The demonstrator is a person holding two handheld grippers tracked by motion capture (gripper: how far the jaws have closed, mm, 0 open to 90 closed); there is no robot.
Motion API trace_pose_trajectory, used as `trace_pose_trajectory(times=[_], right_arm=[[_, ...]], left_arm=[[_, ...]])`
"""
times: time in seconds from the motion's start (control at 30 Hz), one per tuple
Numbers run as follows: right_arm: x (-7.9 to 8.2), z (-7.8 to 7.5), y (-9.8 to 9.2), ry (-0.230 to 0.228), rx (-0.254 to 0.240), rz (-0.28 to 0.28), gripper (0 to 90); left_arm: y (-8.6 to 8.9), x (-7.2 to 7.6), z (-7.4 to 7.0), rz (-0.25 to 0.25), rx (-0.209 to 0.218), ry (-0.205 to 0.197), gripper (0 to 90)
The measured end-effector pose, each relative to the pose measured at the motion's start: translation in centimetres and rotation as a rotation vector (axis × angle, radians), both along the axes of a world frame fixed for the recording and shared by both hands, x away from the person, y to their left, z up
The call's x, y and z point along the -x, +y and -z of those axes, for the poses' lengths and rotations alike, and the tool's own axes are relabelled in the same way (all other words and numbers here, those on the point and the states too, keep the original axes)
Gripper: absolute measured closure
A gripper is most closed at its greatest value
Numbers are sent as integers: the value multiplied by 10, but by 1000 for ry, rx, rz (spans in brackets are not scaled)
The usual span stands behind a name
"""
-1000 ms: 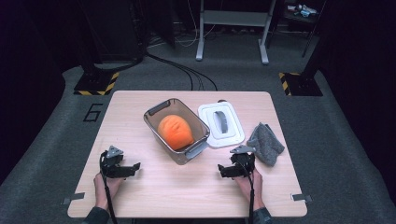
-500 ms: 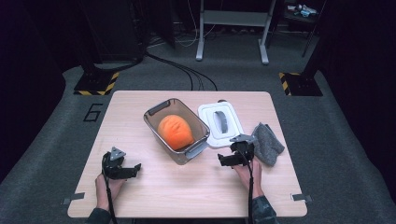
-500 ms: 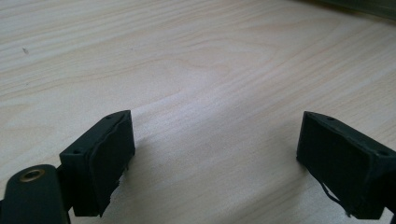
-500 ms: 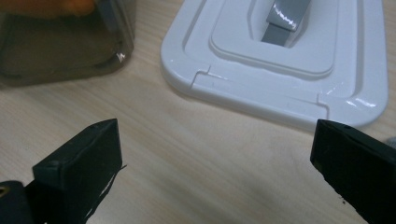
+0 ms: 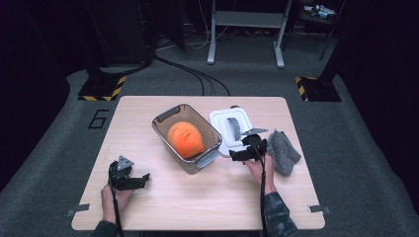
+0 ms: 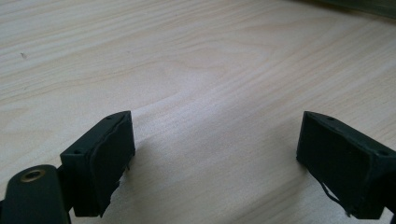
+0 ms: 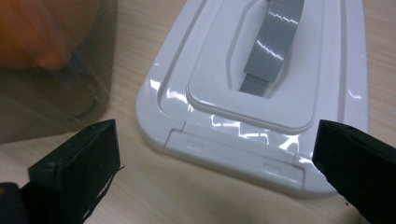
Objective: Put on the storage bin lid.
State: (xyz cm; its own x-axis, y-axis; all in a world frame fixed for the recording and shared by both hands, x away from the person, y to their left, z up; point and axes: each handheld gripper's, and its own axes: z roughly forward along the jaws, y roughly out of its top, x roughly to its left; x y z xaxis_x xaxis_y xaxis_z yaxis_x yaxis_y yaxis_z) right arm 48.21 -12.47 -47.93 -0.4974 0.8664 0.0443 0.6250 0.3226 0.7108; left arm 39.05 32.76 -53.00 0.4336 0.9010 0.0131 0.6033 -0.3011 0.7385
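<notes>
A clear grey plastic container [image 5: 164,120] stands mid-table with an orange rounded object [image 5: 185,139] inside. Right of it lies a white lid [image 5: 222,121] with a grey handle [image 5: 234,126]. My right gripper [image 5: 245,149] hovers at the lid's near edge, open; in the right gripper view its jaws [image 7: 215,163] straddle the lid's [image 7: 261,93] front rim without touching it, with the container [image 7: 51,84] at the left. My left gripper [image 5: 134,179] rests open near the table's front left, over bare wood [image 6: 215,154].
A crumpled grey cloth [image 5: 283,150] lies just right of my right gripper. The wooden table [image 5: 197,197] has bare room along its front and left side. Dark floor, cables and stand legs surround the table.
My right gripper has moved forward, away from the person, up to the lid's near edge. The left gripper has stayed about where it was.
</notes>
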Motion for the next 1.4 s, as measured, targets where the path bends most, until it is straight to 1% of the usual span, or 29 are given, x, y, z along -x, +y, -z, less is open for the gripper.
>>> trace_pose_trajectory(times=[0.1, 0.17, 0.2, 0.33, 0.4, 0.43, 0.47, 0.53, 0.57, 0.6, 0.63, 0.67, 0.7, 0.77, 0.8, 0.87, 0.9, 1.0, 1.03, 1.07, 1.1, 1.13, 1.17, 1.2, 1.23, 1.3, 1.33, 1.37, 1.4], right_arm=[[-9, -2, 1, -3, 0, 5, 2], [-15, -2, 1, 2, 0, 2, 1], [-17, -2, 1, 4, -3, 13, 2], [-28, -3, 2, 15, -10, 20, 3], [-32, -3, 2, 16, -9, 22, 5], [-34, -4, 3, 17, -14, 23, 9], [-36, -4, 3, 22, -16, 23, 13], [-40, -4, 4, 22, -18, 28, 21], [-42, -4, 4, 24, -23, 27, 25], [-44, -3, 4, 20, -23, 30, 30], [-46, -3, 4, 24, -25, 32, 43], [-48, -3, 4, 15, -20, 32, 53], [-50, -2, 5, 21, -29, 37, 56], [-54, -2, 5, 28, -33, 36, 104], [-56, -2, 5, 18, -35, 37, 116], [-59, -1, 5, 17, -48, 46, 162], [-61, -1, 5, 17, -47, 51, 173], [-65, 2, 5, 7, -37, 69, 251], [-66, 3, 5, 6, -38, 69, 269], [-67, 5, 6, 9, -34, 72, 296], [-68, 6, 6, 12, -29, 74, 317], [-69, 7, 6, 9, -27, 76, 326], [-70, 9, 6, 7, -28, 80, 346], [-71, 10, 7, 8, -34, 83, 363], [-72, 11, 7, 5, -32, 90, 371], [-74, 13, 8, 5, -36, 85, 385], [-76, 13, 7, 15, -45, 87, 391], [-79, 13, 8, 20, -60, 92, 403], [-80, 13, 8, 21, -65, 91, 412]], left_arm=[[0, 0, 0, 1, 0, 0, 111], [0, 0, 0, 1, 0, 0, 111], [0, 0, 0, -1, 0, -4, 111], [0, 0, 0, 1, 0, 0, 111], [-1, 0, 1, -4, 2, -9, 111], [0, 0, 0, -1, 0, -2, 111], [-1, 0, 1, -4, 3, -11, 111], [0, 0, 0, 0, 0, -3, 111], [0, 0, 0, -3, 1, -7, 111], [0, 0, 0, 1, -1, 1, 111], [0, 0, 0, 1, 0, 0, 111], [0, 0, 0, 1, -1, 0, 111], [0, 0, 0, -1, 1, -5, 111], [0, 0, 0, 1, 0, 0, 111], [0, 0, 0, -1, 0, -4, 111], [0, 0, 0, 1, -1, 0, 111], [0, 0, 0, 1, 0, 0, 111], [0, 0, 0, -1, 0, -5, 111], [0, 0, 1, -3, 2, -9, 111], [0, 0, 0, 2, -1, 2, 111], [0, 0, 0, -1, 1, -5, 111], [0, 0, 1, -2, 2, -8, 111], [0, 0, 0, 2, 0, 1, 111], [0, 0, 1, -3, 2, -10, 111], [-1, 0, 1, -4, 4, -12, 111], [0, 0, 0, 0, 0, -4, 111], [0, 0, 0, -1, 0, -3, 111], [-1, 0, 1, -4, 4, -12, 111], [0, 0, 0, -1, 1, -6, 111]])
